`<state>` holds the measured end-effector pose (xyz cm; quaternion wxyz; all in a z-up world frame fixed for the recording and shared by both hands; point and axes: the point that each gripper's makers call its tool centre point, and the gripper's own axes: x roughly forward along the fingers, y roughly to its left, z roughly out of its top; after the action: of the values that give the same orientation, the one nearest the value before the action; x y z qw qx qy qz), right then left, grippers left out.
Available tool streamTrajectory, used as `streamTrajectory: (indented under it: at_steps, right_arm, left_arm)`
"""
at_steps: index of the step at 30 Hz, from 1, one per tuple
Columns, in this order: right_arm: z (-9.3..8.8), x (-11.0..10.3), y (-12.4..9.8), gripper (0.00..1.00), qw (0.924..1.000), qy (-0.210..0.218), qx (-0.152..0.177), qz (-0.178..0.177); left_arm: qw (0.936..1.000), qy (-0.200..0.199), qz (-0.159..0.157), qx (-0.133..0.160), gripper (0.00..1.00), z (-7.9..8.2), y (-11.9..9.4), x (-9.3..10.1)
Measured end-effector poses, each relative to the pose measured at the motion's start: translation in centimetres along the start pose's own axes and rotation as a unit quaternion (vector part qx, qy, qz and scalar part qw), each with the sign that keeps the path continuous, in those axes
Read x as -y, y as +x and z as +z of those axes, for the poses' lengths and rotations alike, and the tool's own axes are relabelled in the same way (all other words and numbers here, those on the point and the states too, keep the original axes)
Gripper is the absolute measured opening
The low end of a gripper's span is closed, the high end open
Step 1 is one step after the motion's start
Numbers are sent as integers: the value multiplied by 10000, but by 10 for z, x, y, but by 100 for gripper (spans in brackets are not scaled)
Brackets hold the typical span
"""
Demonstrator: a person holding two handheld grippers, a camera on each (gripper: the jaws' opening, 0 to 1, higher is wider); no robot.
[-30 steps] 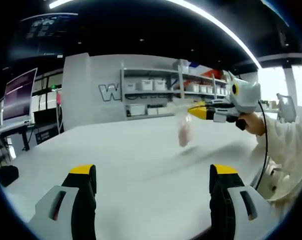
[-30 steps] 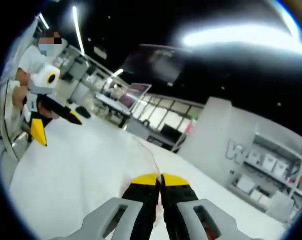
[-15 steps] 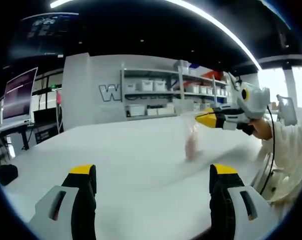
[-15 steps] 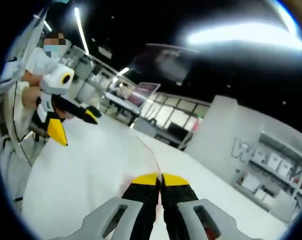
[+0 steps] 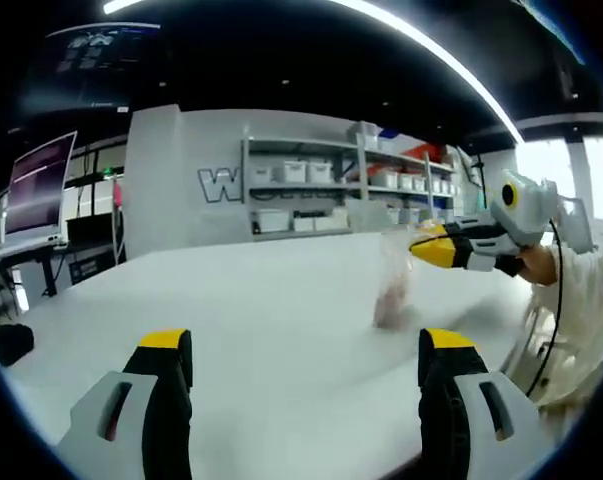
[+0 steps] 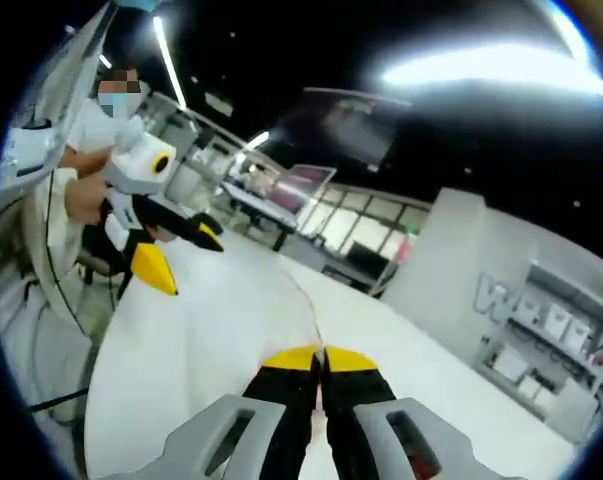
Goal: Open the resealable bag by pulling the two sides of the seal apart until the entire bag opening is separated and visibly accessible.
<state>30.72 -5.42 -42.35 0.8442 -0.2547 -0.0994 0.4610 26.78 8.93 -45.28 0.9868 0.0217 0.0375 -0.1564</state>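
Observation:
A clear resealable bag (image 5: 391, 288) with pinkish contents hangs over the white table (image 5: 271, 300), its bottom close to the surface. My right gripper (image 5: 423, 246) comes in from the right and is shut on the bag's top edge. In the right gripper view the black, yellow-tipped jaws (image 6: 319, 357) are pressed together on the bag (image 6: 304, 306), which shows as a thin edge running away from them. My left gripper (image 5: 306, 342) stands wide open over the near table with nothing between its fingers. Across the table, the left gripper (image 6: 181, 254) is held open in a person's hand.
Shelves with white bins (image 5: 311, 190) line the back wall. A monitor (image 5: 36, 195) stands on a desk at the left. The person's white sleeve (image 5: 581, 290) is at the table's right edge. A second desk with a screen (image 6: 291, 190) lies behind.
In the left gripper view my right gripper has carried the bag to the right and slightly lower. In the right gripper view the left gripper now looks larger and further right.

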Motion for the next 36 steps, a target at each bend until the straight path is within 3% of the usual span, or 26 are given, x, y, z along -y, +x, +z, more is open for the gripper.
streamTrajectory:
  at_steps: [6,10,16,26,36]
  right_arm:
    - [0,-26,-12,0,9993,-51,-129,355]
    - [-4,-43,-15,0,9977,-91,-260,615]
    - [-12,-62,-15,0,9951,17,-404,905]
    - [-25,-80,-15,0,9864,776,-613,1316]
    - [-33,-91,-17,3,9780,1197,-749,1537]
  left_arm:
    - [10000,-40,6,10,92,-2,0,0]
    - [9998,-74,16,179,91,5,-2,1]
    - [9999,-94,-34,56,91,-2,-2,3]
    - [9999,-127,-87,4,92,-5,-2,6]
    - [9999,-139,-98,25,92,-4,-2,7]
